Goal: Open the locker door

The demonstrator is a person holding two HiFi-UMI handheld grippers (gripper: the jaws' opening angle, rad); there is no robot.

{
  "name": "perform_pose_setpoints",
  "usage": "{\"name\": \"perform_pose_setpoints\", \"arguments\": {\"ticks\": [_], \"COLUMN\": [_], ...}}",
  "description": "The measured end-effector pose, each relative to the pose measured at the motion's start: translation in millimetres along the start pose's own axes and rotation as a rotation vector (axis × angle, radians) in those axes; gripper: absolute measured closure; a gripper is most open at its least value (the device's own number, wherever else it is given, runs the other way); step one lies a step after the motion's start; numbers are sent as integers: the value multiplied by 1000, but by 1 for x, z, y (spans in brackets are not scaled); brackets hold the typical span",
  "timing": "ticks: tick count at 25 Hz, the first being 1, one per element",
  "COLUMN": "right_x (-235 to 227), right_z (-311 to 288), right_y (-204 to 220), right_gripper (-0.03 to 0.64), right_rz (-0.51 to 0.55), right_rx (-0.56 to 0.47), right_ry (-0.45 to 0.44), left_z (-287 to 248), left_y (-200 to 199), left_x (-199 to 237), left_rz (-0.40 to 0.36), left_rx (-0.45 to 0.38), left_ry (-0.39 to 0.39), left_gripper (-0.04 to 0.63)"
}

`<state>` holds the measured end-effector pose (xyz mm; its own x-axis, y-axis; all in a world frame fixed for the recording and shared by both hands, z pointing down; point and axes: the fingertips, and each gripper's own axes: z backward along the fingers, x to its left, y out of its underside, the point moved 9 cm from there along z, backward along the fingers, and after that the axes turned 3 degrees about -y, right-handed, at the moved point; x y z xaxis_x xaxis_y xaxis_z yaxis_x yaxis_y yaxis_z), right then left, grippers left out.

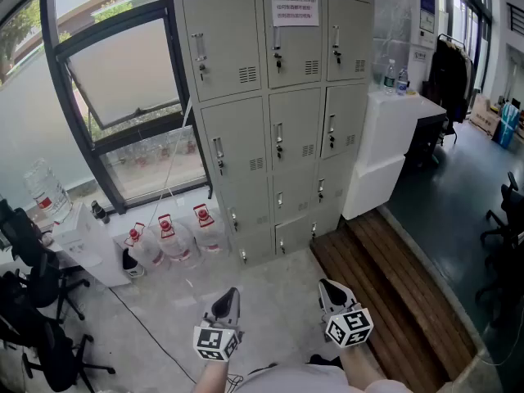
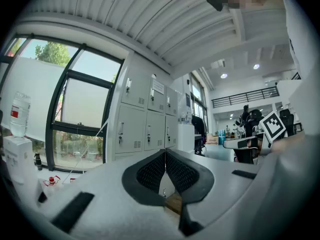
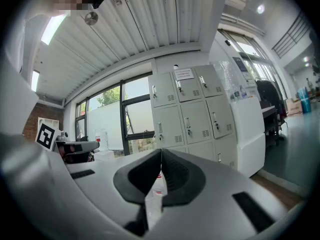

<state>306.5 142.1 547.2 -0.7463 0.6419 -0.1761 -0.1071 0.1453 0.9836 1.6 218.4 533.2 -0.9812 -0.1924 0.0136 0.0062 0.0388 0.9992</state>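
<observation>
Locker doors (image 1: 277,129) prob. all flush; open floor (image 1: 274,281) before left hand-held gripper (image 1: 229,297) & right hand-held gripper (image 1: 328,288), jaws together, empty.

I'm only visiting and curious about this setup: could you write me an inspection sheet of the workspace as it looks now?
Surface: pale floor, wooden strip at right.
Job's things: grey locker bank, every door shut; paper notice on the top middle door.
Clutter: three water jugs beside the lockers.
Grippers: left gripper and right gripper held short of the lockers, fingers together, nothing held.
Cables: white cord slanting from the lockers toward the jugs; dark cable on the floor.
Surroundings: window at left, office chairs, white counter at right.
</observation>
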Motion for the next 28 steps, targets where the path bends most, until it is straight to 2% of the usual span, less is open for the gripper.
{"name": "perform_pose_setpoints", "arguments": {"ticks": [21, 28], "right_x": [16, 28], "right_z": [-9, -27], "right_y": [-1, 4], "right_gripper": [603, 603], "right_rz": [16, 17], "right_rx": [-32, -19], "right_ry": [-32, -73], "left_z": [8, 19], "left_y": [0, -2], "left_x": [17, 38], "left_rz": [-1, -3], "left_rx": [-11, -32], "left_ry": [-16, -84], "left_gripper": [584, 584]}}
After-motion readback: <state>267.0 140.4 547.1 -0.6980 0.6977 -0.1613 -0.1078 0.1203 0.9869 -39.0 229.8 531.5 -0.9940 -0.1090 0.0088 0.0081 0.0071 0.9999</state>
